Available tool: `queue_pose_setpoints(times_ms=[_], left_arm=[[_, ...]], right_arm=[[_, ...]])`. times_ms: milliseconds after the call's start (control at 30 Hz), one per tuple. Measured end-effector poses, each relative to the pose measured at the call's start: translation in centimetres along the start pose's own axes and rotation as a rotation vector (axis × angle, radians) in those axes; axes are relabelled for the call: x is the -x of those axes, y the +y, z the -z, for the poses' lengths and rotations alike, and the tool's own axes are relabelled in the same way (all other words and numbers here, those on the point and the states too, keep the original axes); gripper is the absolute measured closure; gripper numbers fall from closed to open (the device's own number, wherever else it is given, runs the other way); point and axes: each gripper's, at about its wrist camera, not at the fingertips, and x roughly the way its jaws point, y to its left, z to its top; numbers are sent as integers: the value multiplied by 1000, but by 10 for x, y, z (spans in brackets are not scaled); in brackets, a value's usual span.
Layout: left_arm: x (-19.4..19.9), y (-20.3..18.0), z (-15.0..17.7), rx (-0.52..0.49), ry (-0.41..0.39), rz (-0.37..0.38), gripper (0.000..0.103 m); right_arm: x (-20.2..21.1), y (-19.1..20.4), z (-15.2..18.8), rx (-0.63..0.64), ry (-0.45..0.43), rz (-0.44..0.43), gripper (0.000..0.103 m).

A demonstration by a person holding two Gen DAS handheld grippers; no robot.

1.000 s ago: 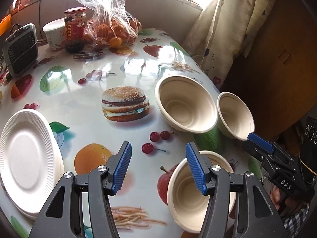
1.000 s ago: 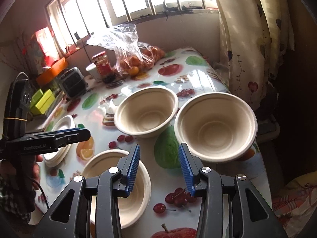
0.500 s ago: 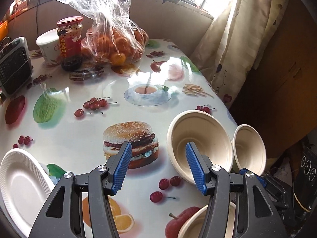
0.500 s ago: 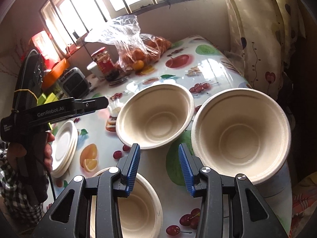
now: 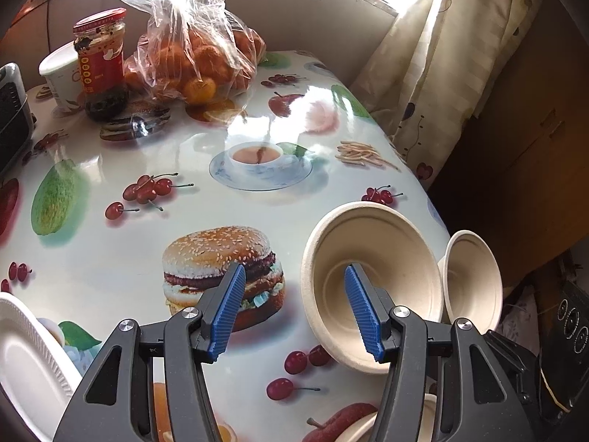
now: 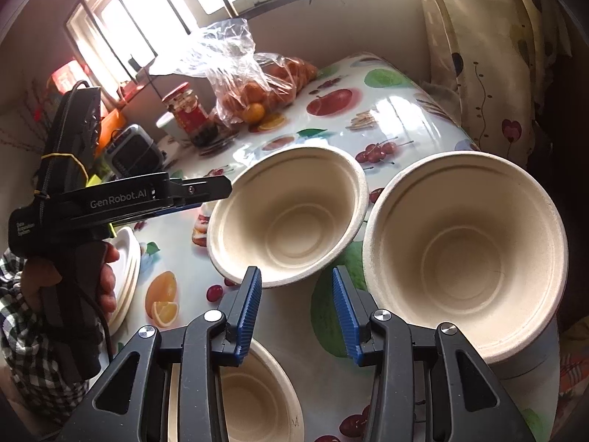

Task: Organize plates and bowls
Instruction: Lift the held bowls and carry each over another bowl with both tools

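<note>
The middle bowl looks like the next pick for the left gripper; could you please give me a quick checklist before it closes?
1. Left gripper open: ok.
2. Middle bowl empty: ok.
3. Its near rim sits between the jaws: ok in the left wrist view; actual depth cannot tell.
4. Right gripper open, holding nothing: ok.
5. Far bowl apart from the middle bowl: ok.
6. Plate stack unobstructed: cannot tell.

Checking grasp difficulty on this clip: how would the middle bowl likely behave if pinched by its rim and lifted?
The middle bowl looks like thin molded pulp, so it is probably very light and may flex where it is pinched. Its matte, grainy surface should grip well rather than slip. It sits upright on a glossy tablecloth, so a sideways nudge would likely slide it, not tip it.
</note>
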Motion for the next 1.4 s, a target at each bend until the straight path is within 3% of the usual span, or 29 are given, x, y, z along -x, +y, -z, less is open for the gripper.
queue_pose_setpoints(times_ms=[267,533,1400], left_arm=[[-6,-4,-1,-14,8,10,61],[-11,-8,0,-26,24,31,78],[7,-4,13,-12,-3,29,78]], right_arm=[[-5,1,-3,-3,0,-4,64],[-9,-2,-6,-19,-5,4,73],[-4,-1,-6,-22,-24,-9,75]])
